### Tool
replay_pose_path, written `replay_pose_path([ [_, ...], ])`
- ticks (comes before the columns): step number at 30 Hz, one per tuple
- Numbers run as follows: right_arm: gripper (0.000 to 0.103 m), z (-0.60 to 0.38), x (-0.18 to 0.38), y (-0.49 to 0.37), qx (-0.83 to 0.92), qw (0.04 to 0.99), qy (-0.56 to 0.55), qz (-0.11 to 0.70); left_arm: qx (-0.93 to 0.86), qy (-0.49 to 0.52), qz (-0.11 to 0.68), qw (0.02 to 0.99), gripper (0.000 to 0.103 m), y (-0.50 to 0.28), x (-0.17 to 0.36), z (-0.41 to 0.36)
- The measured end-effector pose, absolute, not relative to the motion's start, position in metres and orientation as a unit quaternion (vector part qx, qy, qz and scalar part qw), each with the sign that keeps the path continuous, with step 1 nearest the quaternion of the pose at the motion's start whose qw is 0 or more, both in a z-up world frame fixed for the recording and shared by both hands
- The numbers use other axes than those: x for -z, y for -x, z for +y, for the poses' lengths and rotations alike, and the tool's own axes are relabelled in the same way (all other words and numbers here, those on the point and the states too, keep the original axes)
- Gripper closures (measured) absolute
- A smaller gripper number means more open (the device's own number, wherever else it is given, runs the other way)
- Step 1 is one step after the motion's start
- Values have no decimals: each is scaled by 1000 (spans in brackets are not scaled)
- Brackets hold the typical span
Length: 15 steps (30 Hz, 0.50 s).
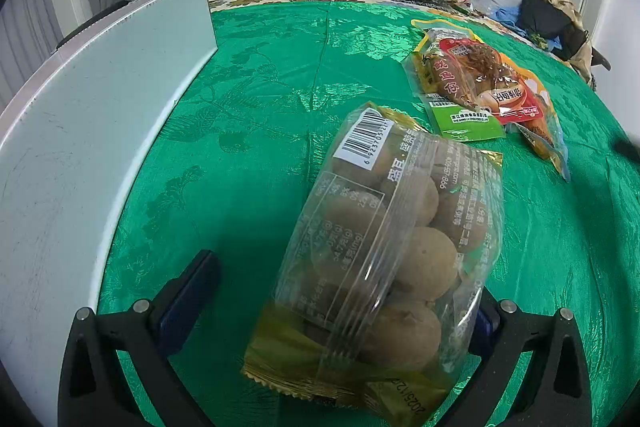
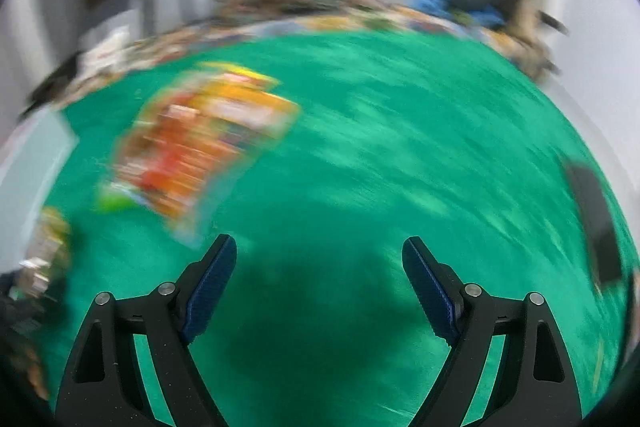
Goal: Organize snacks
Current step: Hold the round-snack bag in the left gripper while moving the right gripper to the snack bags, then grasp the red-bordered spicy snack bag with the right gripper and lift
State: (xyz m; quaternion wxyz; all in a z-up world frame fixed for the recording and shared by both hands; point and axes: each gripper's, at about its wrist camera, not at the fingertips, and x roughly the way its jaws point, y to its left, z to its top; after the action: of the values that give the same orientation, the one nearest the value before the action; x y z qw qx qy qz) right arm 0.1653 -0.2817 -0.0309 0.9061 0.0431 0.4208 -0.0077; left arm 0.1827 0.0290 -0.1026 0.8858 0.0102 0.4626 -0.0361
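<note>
The left gripper (image 1: 340, 311) stood spread wide around a clear pack of round brown snacks (image 1: 384, 251) on the green cloth (image 1: 248, 99); contact was unclear. At one o'clock lay more snack packets (image 1: 484, 87). The right gripper (image 2: 319, 291) gaped, holding nothing, over blurred cloth.

Clear pastry pack (image 1: 384, 251) lies near overlapping orange snack packets (image 1: 480, 87)
</note>
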Motion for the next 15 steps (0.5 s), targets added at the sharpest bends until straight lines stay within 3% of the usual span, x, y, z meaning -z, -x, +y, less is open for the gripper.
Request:
replay_pose_path([
  [6,16,-184,28,-265,-64,892,58,444,36,-10,463,886,0,-183,103,29],
  [14,19,-131,62,-311,-69,866,139,475,36,-10,462,886,0,-183,103,29],
  [15,33,-131,60,-308,-66,868,144,471,36,-10,462,886,0,-183,103,29],
])
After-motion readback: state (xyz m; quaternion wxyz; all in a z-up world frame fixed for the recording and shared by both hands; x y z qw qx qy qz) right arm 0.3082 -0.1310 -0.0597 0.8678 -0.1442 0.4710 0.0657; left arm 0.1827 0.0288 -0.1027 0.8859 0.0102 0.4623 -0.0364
